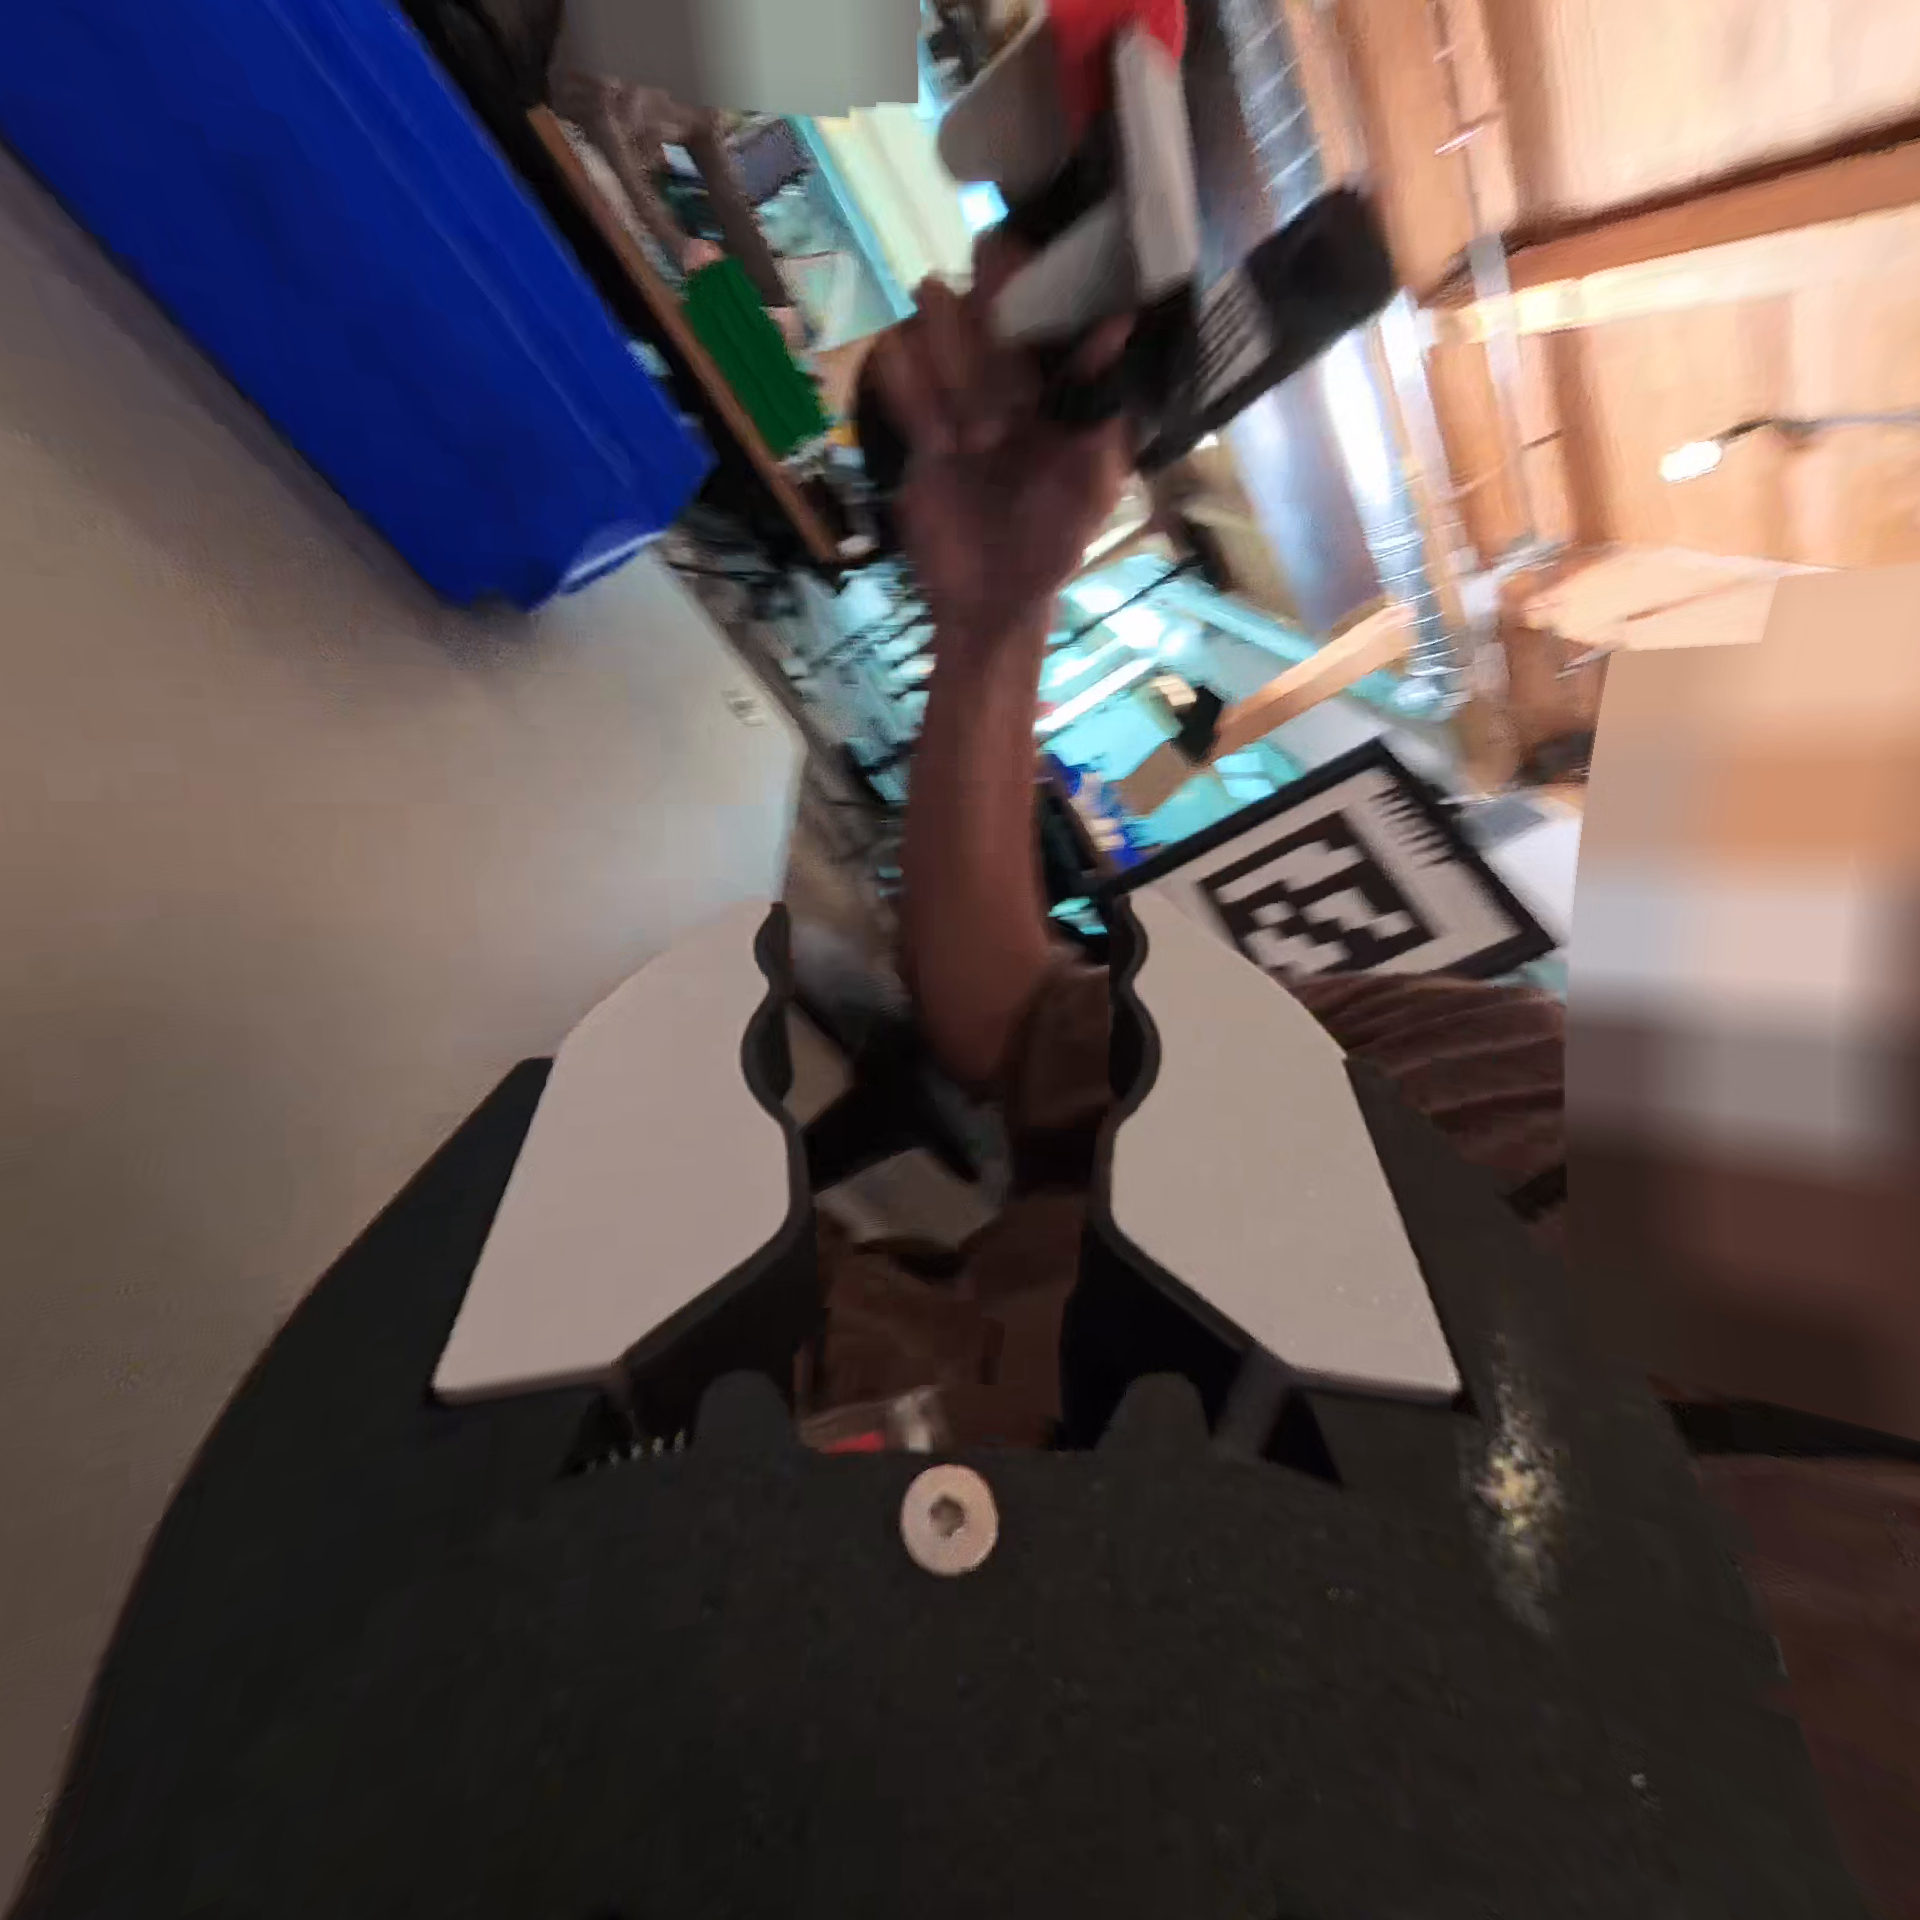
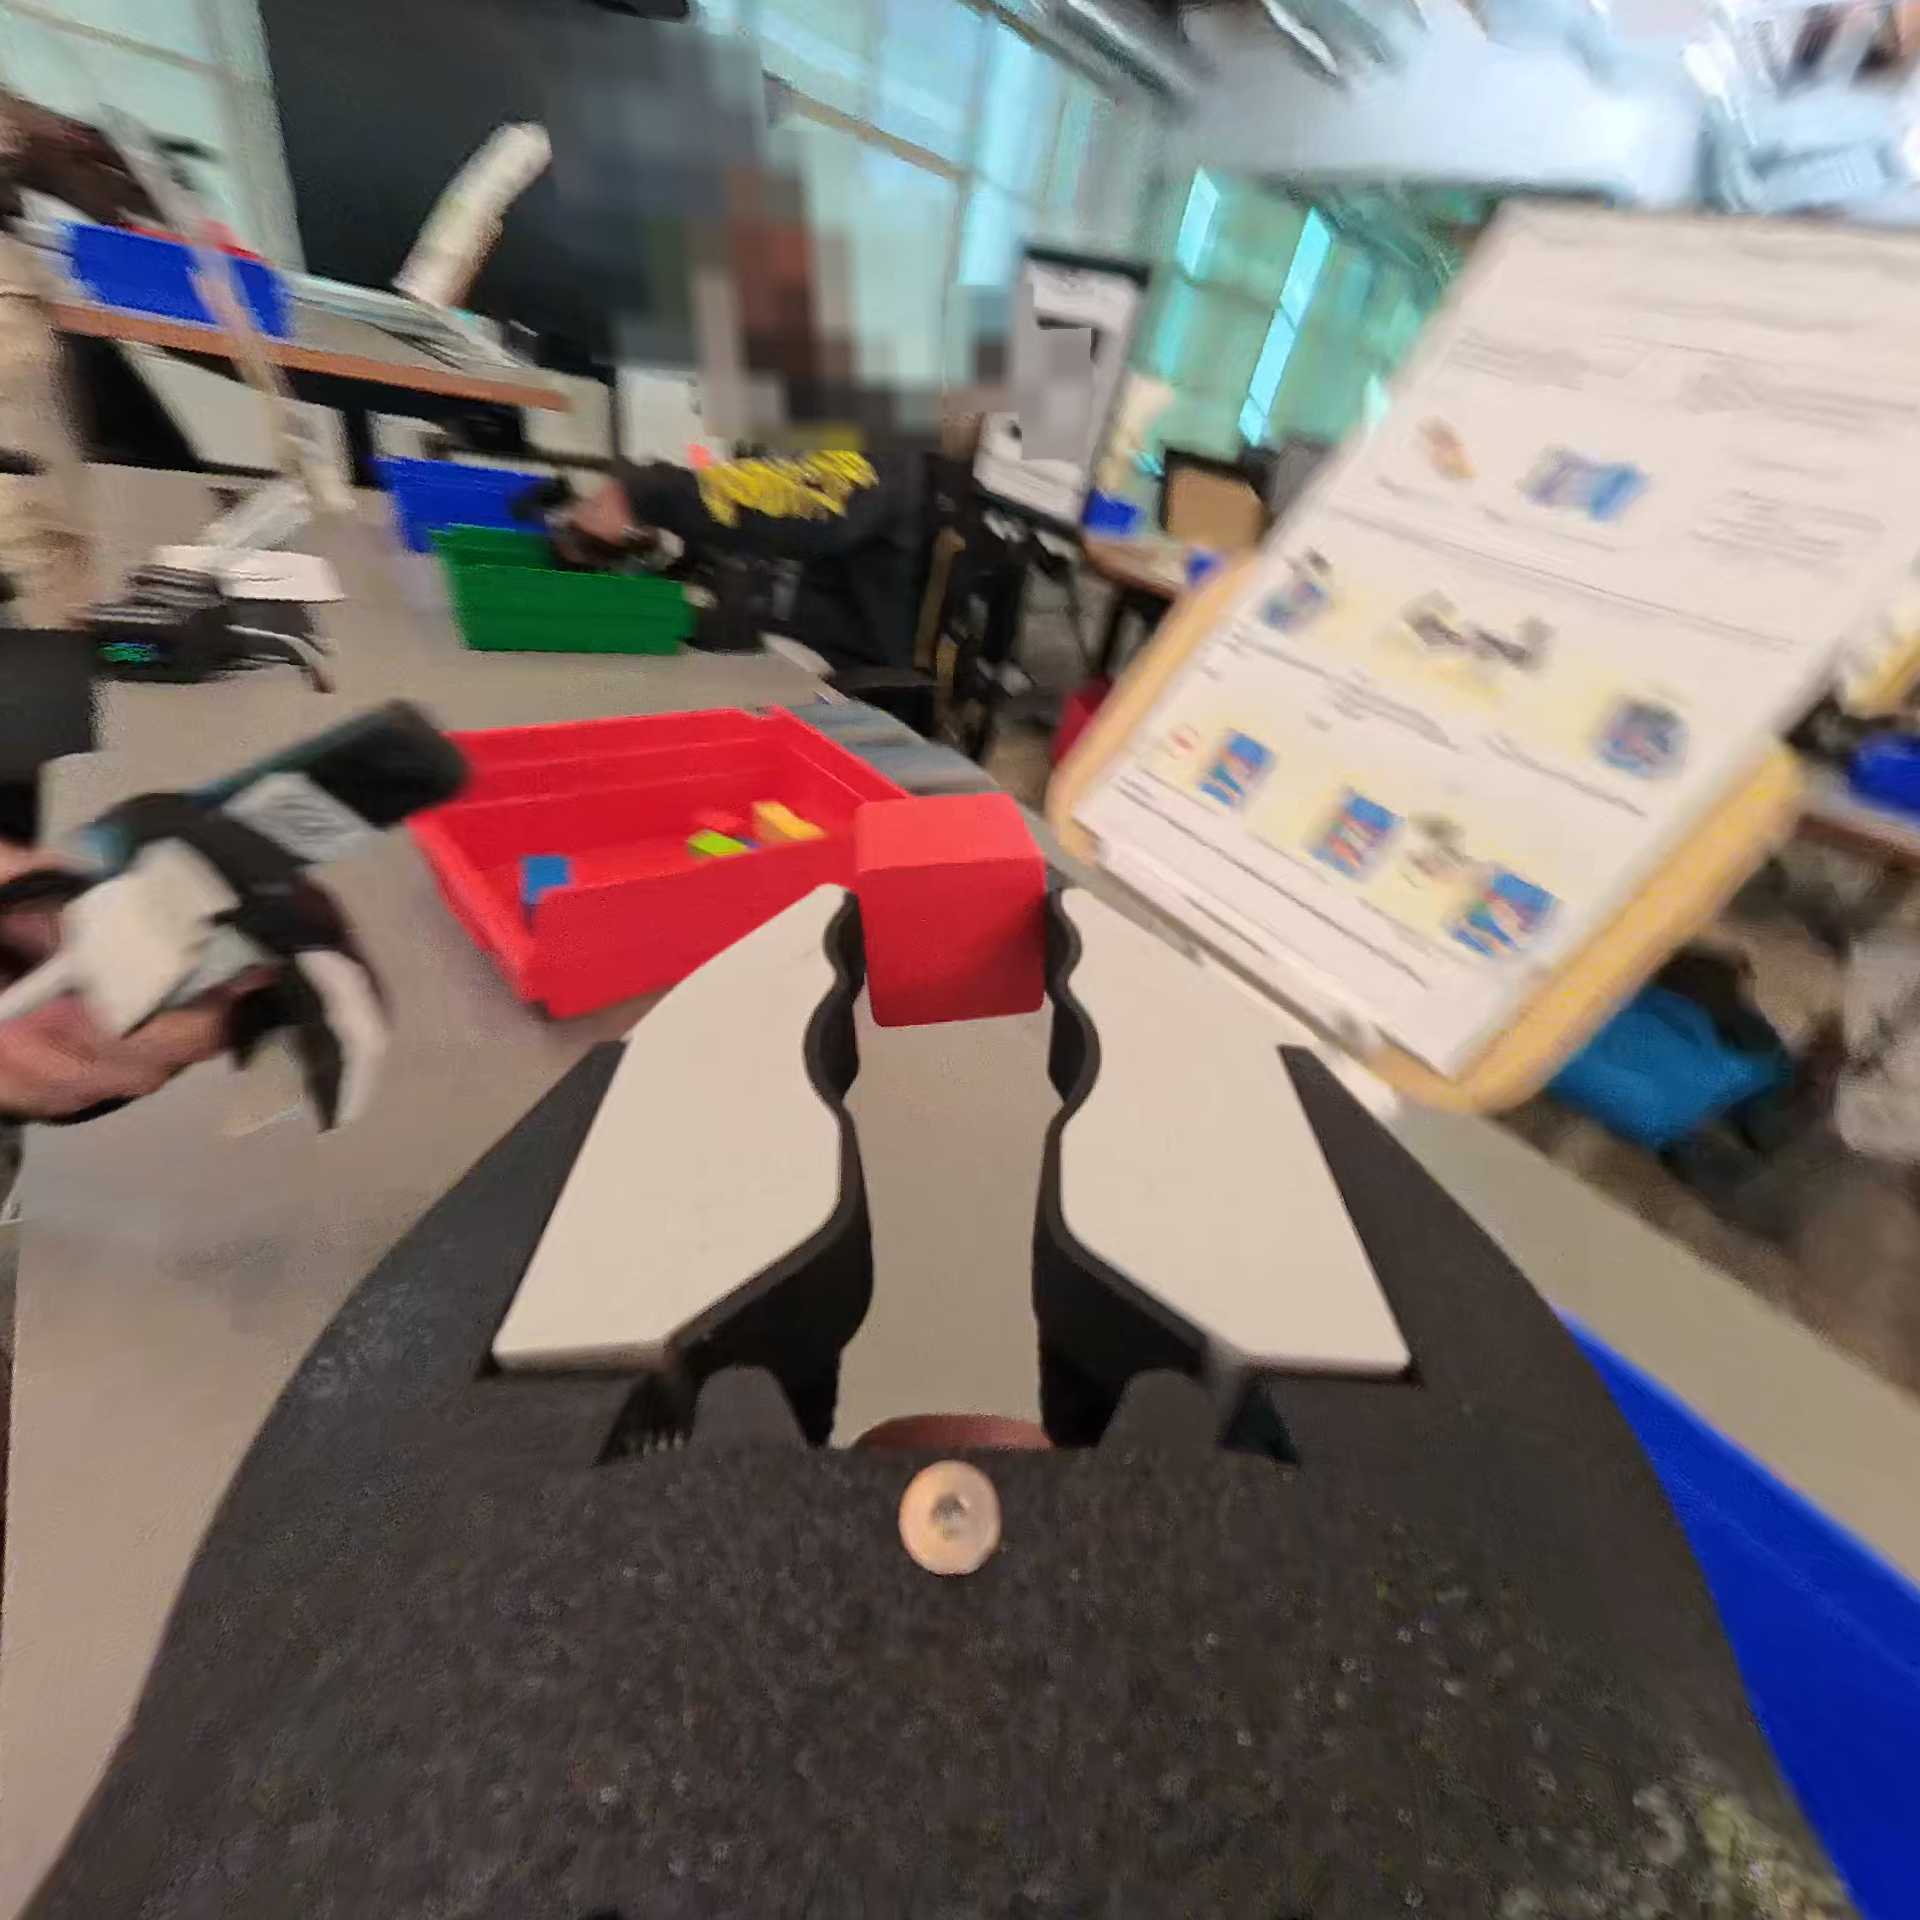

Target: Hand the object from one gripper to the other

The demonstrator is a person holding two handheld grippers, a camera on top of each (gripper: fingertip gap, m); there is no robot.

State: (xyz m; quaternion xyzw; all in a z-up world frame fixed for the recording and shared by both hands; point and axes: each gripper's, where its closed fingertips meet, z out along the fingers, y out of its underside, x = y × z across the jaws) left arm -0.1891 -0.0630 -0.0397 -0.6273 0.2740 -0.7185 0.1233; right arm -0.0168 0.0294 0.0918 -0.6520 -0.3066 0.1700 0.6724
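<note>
My right gripper is shut on a red block, held at its fingertips above the grey table. My left gripper is open and empty, with a wide gap between its jaws. In the right wrist view it shows blurred at the far left, held by a hand and well apart from the block. In the left wrist view the right gripper shows blurred at the top, held up by a hand, with the red block at its tip.
A red tray with small coloured blocks sits on the table behind the block. Green bins and a blue bin stand farther back. A tilted poster board stands at right. A large blue bin and a marker board are near.
</note>
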